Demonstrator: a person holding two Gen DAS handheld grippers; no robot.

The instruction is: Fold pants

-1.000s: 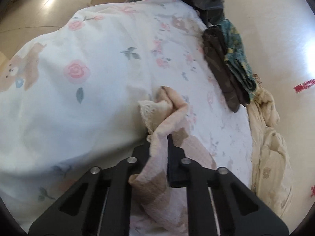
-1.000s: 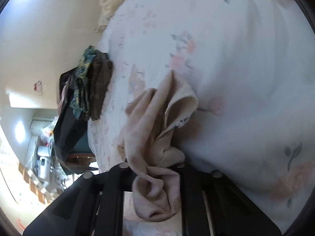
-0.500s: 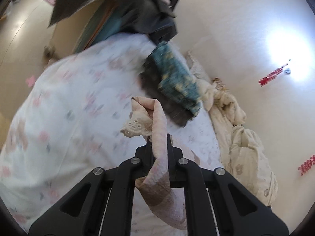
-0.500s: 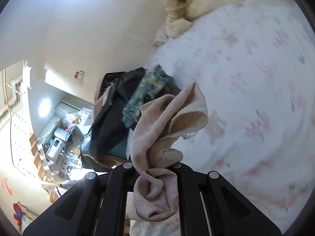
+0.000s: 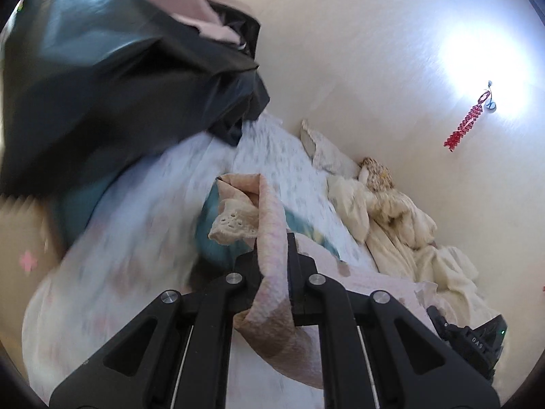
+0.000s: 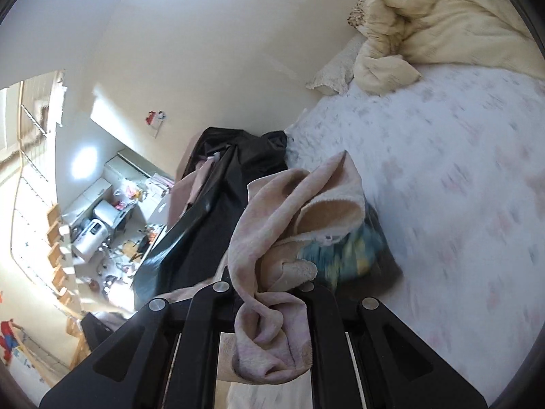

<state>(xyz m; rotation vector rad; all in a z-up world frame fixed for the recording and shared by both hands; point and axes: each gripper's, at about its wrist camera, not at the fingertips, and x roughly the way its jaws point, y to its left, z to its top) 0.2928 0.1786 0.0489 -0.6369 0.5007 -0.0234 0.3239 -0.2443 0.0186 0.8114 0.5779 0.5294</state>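
The pants are pale pink with a cream lace hem (image 5: 233,221). My left gripper (image 5: 272,266) is shut on a fold of the pants (image 5: 269,238) and holds it up above the bed. My right gripper (image 6: 269,293) is shut on another bunched part of the same pants (image 6: 299,204), which hangs through its jaws. The cloth drapes between the two grippers. Both views are tilted up and blurred.
A floral white bedsheet (image 6: 460,187) covers the bed. A folded teal and dark garment pile (image 6: 347,248) lies just beyond the pants. A black bag (image 5: 102,78) with clothes stands at the bed's end. A cream quilt (image 6: 442,27) lies bunched along the wall.
Both grippers have lifted the pants off the sheet and swung towards the black bag and the folded pile. The views have tilted up to show the wall.
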